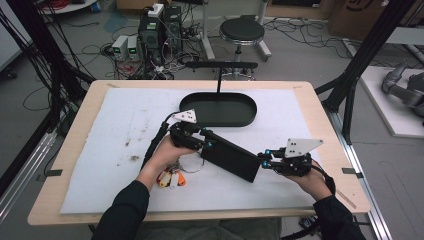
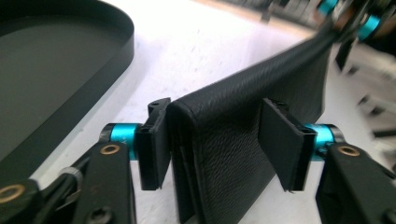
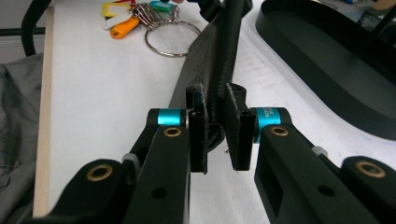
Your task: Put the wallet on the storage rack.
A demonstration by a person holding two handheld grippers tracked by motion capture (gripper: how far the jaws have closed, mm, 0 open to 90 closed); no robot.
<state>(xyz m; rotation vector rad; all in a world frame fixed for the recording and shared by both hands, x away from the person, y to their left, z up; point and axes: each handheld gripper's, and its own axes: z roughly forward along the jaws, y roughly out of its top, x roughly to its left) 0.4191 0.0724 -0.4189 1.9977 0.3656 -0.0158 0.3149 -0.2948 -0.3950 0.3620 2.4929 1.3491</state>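
A long black leather wallet (image 1: 231, 158) hangs slantwise over the white mat, held at both ends. My left gripper (image 1: 204, 142) is shut on its upper left end; in the left gripper view the pads (image 2: 153, 140) press the wallet's (image 2: 219, 135) thick folded end from both sides. My right gripper (image 1: 263, 161) is shut on the lower right end, where its jaws pinch the thin edge of the wallet (image 3: 212, 65) just above the mat. A bunch of keys with coloured tags (image 1: 171, 178) on a wire ring (image 3: 169, 43) lies under my left hand.
A black oval tray (image 1: 218, 123) sits at the back of the white mat (image 1: 125, 130), with a black T-shaped stand (image 1: 220, 65) behind it. The wooden table's front edge (image 1: 200, 216) is close to the person's sleeves. Stains mark the mat at the left.
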